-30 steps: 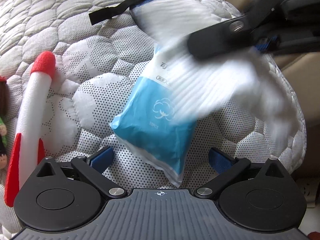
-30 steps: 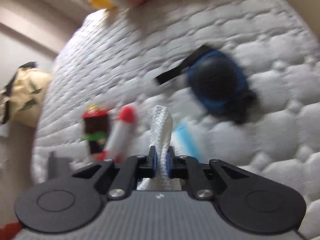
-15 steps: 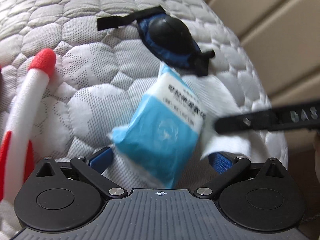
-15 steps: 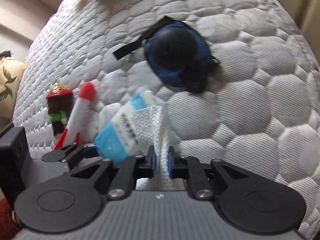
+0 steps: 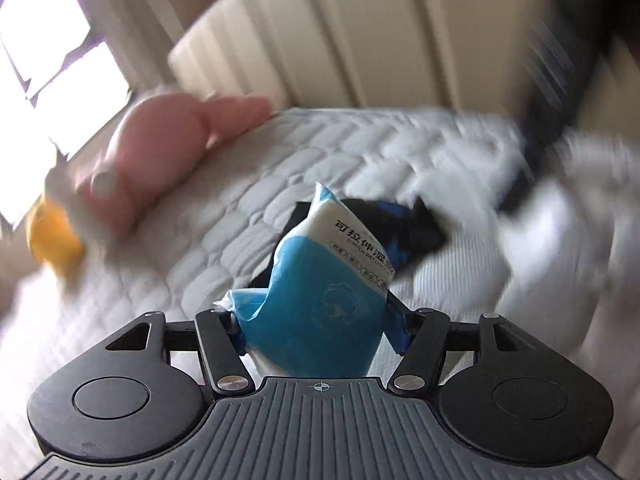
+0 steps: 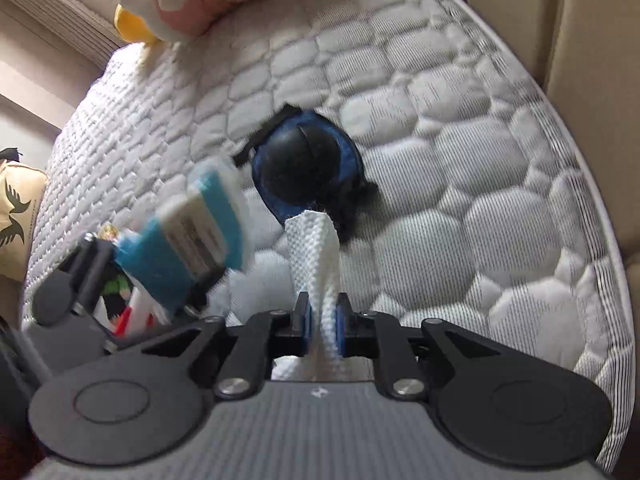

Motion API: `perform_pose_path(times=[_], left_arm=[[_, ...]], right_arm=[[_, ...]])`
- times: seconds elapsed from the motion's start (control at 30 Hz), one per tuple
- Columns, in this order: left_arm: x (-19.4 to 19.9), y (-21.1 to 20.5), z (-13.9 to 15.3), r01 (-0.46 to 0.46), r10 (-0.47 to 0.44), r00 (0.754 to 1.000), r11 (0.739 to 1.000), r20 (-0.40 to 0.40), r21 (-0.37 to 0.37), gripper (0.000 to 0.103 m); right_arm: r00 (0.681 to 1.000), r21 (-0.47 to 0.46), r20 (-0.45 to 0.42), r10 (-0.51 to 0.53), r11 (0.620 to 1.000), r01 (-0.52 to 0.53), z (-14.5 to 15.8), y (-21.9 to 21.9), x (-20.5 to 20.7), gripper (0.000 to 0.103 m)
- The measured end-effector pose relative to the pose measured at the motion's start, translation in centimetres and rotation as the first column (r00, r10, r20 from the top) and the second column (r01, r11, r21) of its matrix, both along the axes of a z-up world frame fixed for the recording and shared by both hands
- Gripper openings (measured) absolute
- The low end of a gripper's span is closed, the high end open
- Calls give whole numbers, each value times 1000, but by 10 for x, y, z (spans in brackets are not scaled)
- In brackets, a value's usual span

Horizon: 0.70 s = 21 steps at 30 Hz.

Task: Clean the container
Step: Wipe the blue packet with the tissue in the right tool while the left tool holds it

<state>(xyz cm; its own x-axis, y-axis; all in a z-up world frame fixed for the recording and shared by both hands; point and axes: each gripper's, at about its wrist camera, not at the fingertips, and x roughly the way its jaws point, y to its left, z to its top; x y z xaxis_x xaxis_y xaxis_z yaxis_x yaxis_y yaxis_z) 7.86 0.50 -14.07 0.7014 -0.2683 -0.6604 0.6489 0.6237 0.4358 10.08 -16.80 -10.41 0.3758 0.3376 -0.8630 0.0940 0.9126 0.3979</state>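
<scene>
Over the quilted mattress (image 6: 460, 184), both grippers are loaded: wipe pack on the left, wipe on the right.

Between the left gripper's (image 5: 318, 330) fingers sits the blue wet-wipe pack (image 5: 320, 304), on which the jaws have just been closing; its sides now press against the pads and it is lifted off the bed. The right gripper (image 6: 323, 322) is clenched on a folded white wipe (image 6: 316, 264) that stands up between its pads. The likely container, a round black-and-blue case (image 6: 306, 172), lies closed on the mattress just beyond the wipe, not touched by it. Judging from this, the wipe is fetched but no wiping has begun; the pack still needs setting aside.
</scene>
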Motion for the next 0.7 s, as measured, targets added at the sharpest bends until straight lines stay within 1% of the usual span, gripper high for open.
perform_pose_path(times=[0.07, 0.13, 0.17, 0.23, 0.27, 0.33, 0.37, 0.43, 0.53, 0.63, 0.7], left_arm=[[-9, -2, -14, 27, -26, 999, 999, -22, 46, 64], [-22, -2, -22, 49, -49, 999, 995, -3, 82, 68], [-28, -2, -23, 57, -57, 998, 995, 2, 84, 72], [-39, -3, -23, 74, -74, 997, 995, -7, 73, 77], [-43, -3, -23, 84, -84, 996, 994, -9, 71, 79], [-51, -4, -23, 104, -104, 995, 991, -7, 79, 81], [-52, -4, -22, 103, -102, 995, 992, -21, 77, 82], [-46, -2, -20, 61, -57, 996, 997, -72, 48, 82], [-31, 4, -17, -26, 24, 988, 1000, -152, -11, 83], [-14, 7, -16, -113, 98, 970, 992, -224, -54, 84], [-3, 9, -16, -164, 139, 951, 984, -275, -72, 84]], right_arm=[[999, -2, 40, 22, 1000, -22, 9, 8, 6, 14], [997, 27, 68, 48, 998, -50, 17, 19, 12, 14], [995, 61, 82, 63, 996, -68, 20, 26, 15, 14], [989, 140, 99, 108, 983, -122, 21, 45, 23, 13], [987, 165, 101, 129, 976, -144, 19, 56, 26, 13], [980, 162, 89, 181, 968, -193, 11, 78, 33, 13], [977, 138, 77, 200, 968, -209, 7, 86, 35, 13], [977, 64, 53, 208, 975, -212, -1, 91, 33, 13], [989, 41, 29, 145, 988, -146, -5, 74, 22, 13], [998, 8, -12, 67, 998, -67, -12, 47, 10, 13], [999, -16, -31, 35, 999, -35, -17, 33, 3, 13]])
